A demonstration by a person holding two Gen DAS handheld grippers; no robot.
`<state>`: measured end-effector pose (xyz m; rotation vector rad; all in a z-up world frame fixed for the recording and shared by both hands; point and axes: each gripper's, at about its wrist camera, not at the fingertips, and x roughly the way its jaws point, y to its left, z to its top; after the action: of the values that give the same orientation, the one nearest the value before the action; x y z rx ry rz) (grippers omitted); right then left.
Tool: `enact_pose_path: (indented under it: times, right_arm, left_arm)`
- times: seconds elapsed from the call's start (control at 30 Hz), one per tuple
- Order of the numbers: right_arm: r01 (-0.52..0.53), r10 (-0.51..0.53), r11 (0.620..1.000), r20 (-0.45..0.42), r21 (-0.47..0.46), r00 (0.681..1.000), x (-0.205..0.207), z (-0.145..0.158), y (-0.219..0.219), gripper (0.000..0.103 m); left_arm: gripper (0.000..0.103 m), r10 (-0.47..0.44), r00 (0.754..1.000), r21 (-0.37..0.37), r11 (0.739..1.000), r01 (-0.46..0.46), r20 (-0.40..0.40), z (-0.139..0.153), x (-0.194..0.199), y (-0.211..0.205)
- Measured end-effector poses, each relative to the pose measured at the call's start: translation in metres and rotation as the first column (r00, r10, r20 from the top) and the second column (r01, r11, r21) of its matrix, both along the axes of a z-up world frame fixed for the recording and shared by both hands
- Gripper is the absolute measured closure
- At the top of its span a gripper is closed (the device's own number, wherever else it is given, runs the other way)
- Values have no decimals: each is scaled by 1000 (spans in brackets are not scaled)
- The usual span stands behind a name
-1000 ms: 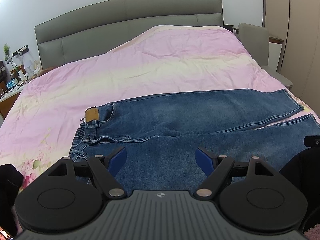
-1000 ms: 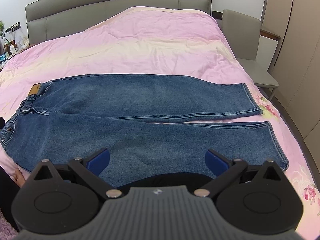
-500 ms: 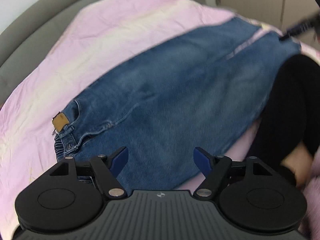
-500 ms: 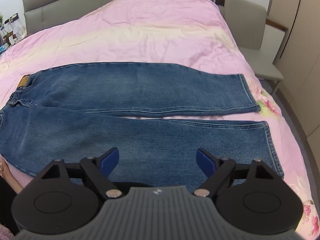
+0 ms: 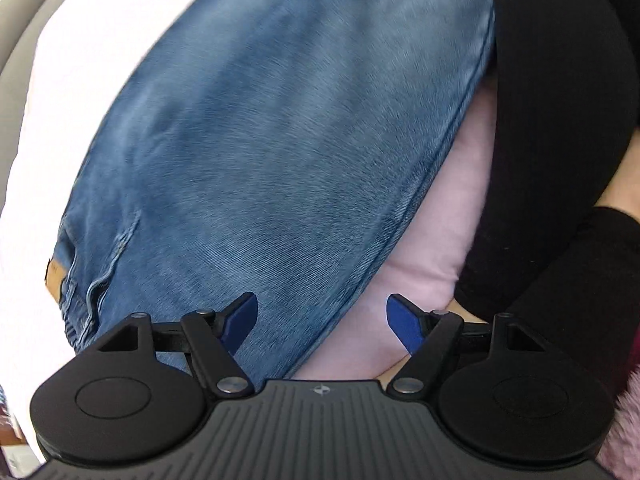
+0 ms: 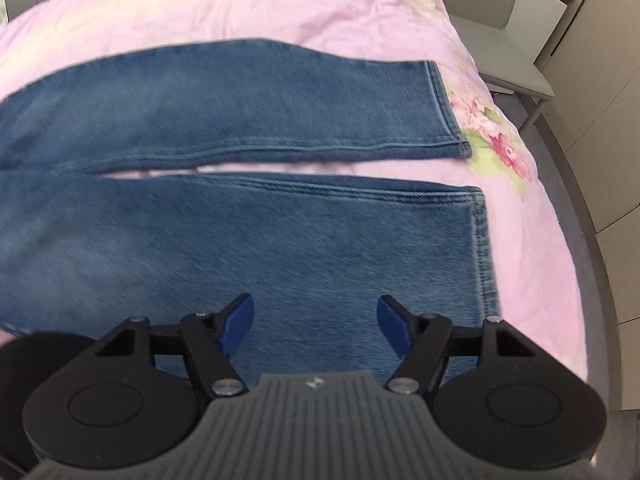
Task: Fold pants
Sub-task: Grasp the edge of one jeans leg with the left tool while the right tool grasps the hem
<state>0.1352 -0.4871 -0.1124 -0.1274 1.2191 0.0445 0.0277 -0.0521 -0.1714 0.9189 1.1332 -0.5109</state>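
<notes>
Blue jeans [image 5: 260, 140] lie flat on a pink bedcover [image 5: 432, 240]. In the left wrist view their waist end fills the frame, a tan label [image 5: 54, 276] at the far left. My left gripper [image 5: 322, 320] hangs open just above the jeans' near side seam, one blue finger [image 5: 240, 318] over denim, the other over the cover. In the right wrist view both legs [image 6: 240, 104] lie side by side, hems to the right. My right gripper [image 6: 316, 324] hovers over the near leg [image 6: 280, 248] by its hem; its jaws are closing, pads pressing on nothing.
A person's black-clad leg [image 5: 560, 120] stands at the bed's near edge, right of the left gripper. A grey chair [image 6: 508, 52] and beige wardrobe doors [image 6: 600, 80] stand beyond the bed's right side. The bed's edge [image 6: 576, 240] curves close past the hems.
Both grippers have dropped toward the jeans. The left one rolled and swung to the waist's near edge. The right one slid toward the hem end, its fingers drawing closer together.
</notes>
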Motion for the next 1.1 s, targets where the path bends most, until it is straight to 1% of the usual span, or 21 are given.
enact_pose_path:
  times: [0.07, 0.13, 0.17, 0.23, 0.27, 0.3, 0.37, 0.43, 0.47, 0.5, 0.53, 0.6, 0.7, 0.83, 0.9, 0.97, 1.0, 1.07, 1.1]
  right_arm:
    - [-32, 32, 999, 1, -38, 999, 1, -2, -7, 37]
    - [-93, 93, 993, -2, -72, 996, -1, -4, -11, 37]
    - [-122, 121, 990, -12, -77, 993, -3, -5, -13, 37]
    - [-200, 197, 976, -42, -91, 979, -8, -7, -10, 37]
    - [-249, 245, 962, -53, -108, 968, -12, -10, -8, 37]
    - [-304, 298, 944, -68, -128, 952, -16, -13, -4, 37]
    - [-411, 399, 896, -104, -165, 911, -23, -20, 3, 37]
    - [-494, 475, 851, -137, -180, 869, -29, -27, 11, 37]
    - [-522, 504, 832, -139, -187, 853, -31, -29, 13, 37]
    - [-549, 533, 814, -132, -190, 836, -33, -31, 16, 37]
    - [-575, 562, 795, -123, -193, 818, -35, -32, 18, 37]
    - [-625, 617, 755, -107, -198, 780, -39, -34, 22, 36]
    - [-685, 676, 693, -129, -224, 726, -43, -40, 30, 36]
    - [-739, 720, 643, -168, -201, 673, -39, -33, 35, 36]
    - [-748, 723, 642, -192, -170, 664, -37, -25, 33, 36]
    - [-756, 727, 644, -214, -117, 652, -35, -20, 33, 36]
    - [-764, 735, 635, -216, -111, 642, -38, -20, 33, 36]
    - [-775, 748, 616, -204, -142, 632, -45, -26, 40, 36]
    - [-772, 747, 615, -194, -159, 636, -48, -35, 42, 36]
  left_arm:
    - [17, 0, 1000, 30, 1000, 1, -9, -11, 3, -5]
    - [24, 25, 1000, 43, 999, -24, -16, -17, 8, -5]
    - [26, 43, 999, 44, 998, -42, -16, -19, 11, -4]
    - [30, 71, 997, 34, 997, -70, -12, -20, 13, -2]
    - [32, 75, 997, 31, 997, -75, -7, -21, 13, -1]
    - [38, 79, 997, 30, 996, -79, 1, -21, 13, -1]
    - [43, 91, 996, 17, 996, -91, 3, -19, 12, 2]
    - [58, 103, 995, -3, 995, -103, -7, -15, 15, 5]
    - [62, 110, 994, -14, 994, -111, -13, -13, 16, 5]
    - [70, 112, 994, -23, 993, -113, -10, -13, 16, 3]
    - [75, 112, 994, -29, 993, -112, -5, -11, 15, 3]
    - [81, 124, 992, -44, 991, -124, 6, -9, 12, 5]
    - [84, 172, 985, -88, 982, -169, 20, -1, 13, 9]
    - [85, 229, 973, -167, 961, -220, 36, 20, 14, 21]
    - [86, 265, 963, -207, 945, -252, 37, 33, 21, 29]
    - [86, 306, 951, -247, 925, -288, 39, 49, 29, 34]
    - [86, 325, 945, -265, 915, -303, 41, 56, 33, 36]
    - [86, 359, 933, -297, 895, -334, 35, 66, 41, 35]
    - [86, 369, 929, -307, 888, -341, 34, 70, 43, 36]
